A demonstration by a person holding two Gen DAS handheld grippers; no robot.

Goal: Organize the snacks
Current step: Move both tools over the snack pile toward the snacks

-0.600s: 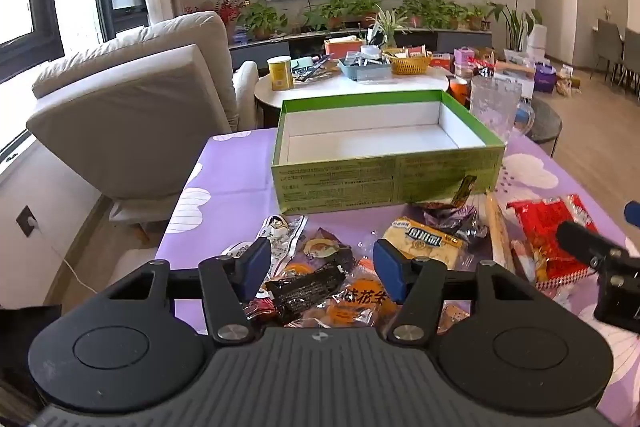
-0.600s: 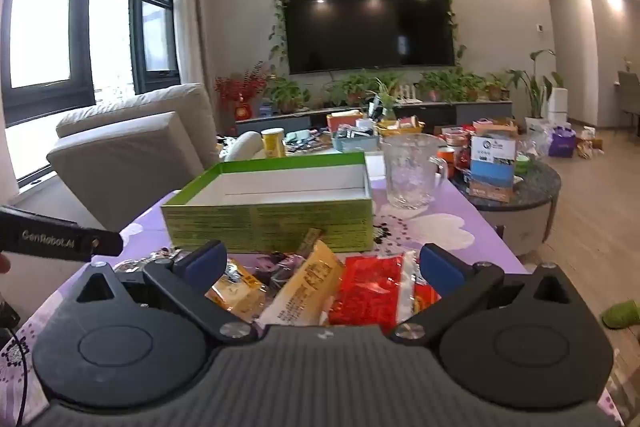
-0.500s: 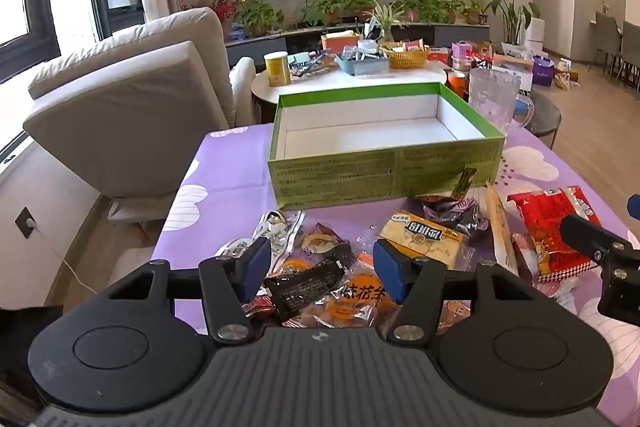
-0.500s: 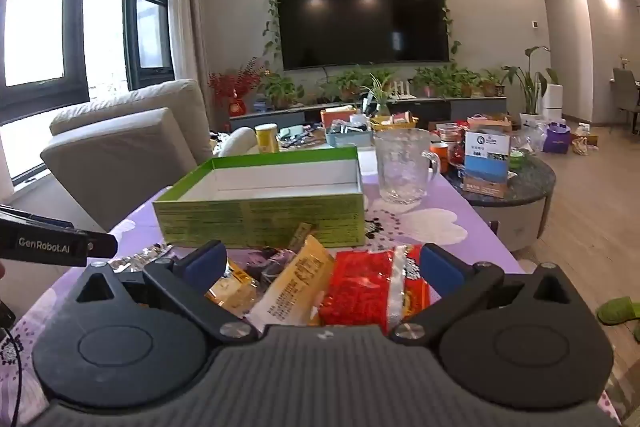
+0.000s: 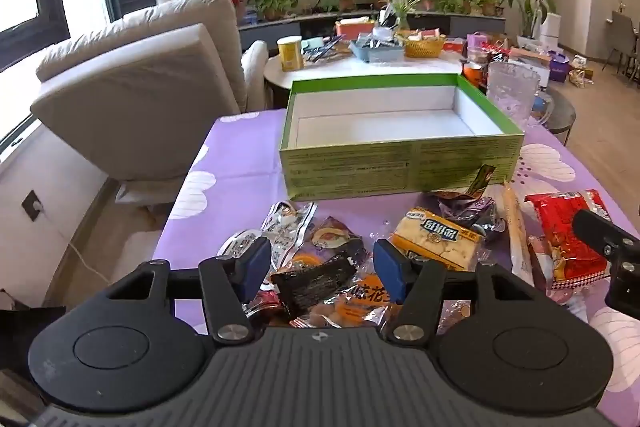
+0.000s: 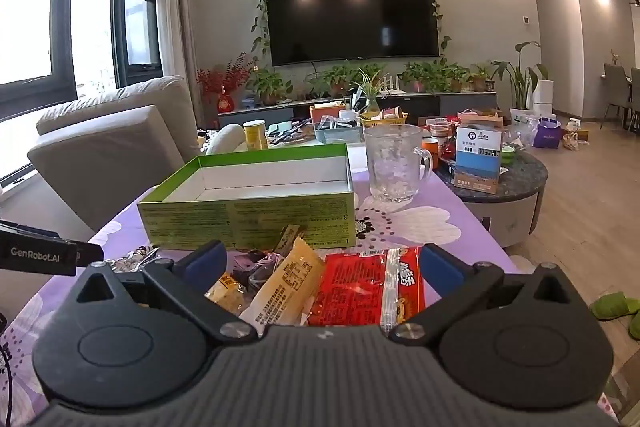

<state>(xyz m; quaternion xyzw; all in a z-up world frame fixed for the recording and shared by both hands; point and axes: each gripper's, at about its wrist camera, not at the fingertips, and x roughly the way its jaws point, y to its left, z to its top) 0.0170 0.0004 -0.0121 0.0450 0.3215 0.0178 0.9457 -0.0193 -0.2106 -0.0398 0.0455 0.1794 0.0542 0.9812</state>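
Note:
An empty green box (image 5: 400, 163) with a white inside stands open on the purple tablecloth (image 5: 240, 163). A pile of snack packets lies in front of it. My left gripper (image 5: 320, 263) hangs open over a black packet (image 5: 316, 281) and an orange packet (image 5: 360, 303), gripping nothing. To their right lie a yellow cracker packet (image 5: 436, 239) and a red packet (image 5: 568, 235). My right gripper (image 6: 322, 263) is open, wide, above the red packet (image 6: 368, 291) and a long yellow packet (image 6: 288, 287). The green box (image 6: 248, 223) stands just beyond.
A clear glass mug (image 6: 394, 163) stands on the table right of the box. A beige armchair (image 5: 140, 87) is off the table's left side. A round side table (image 6: 500, 183) with cartons sits to the right. Another cluttered table lies behind the box.
Both views have shifted only slightly. In the right wrist view the box sits a little further left and the red packet lies more squarely between the fingers. Neither gripper's jaw width has visibly changed.

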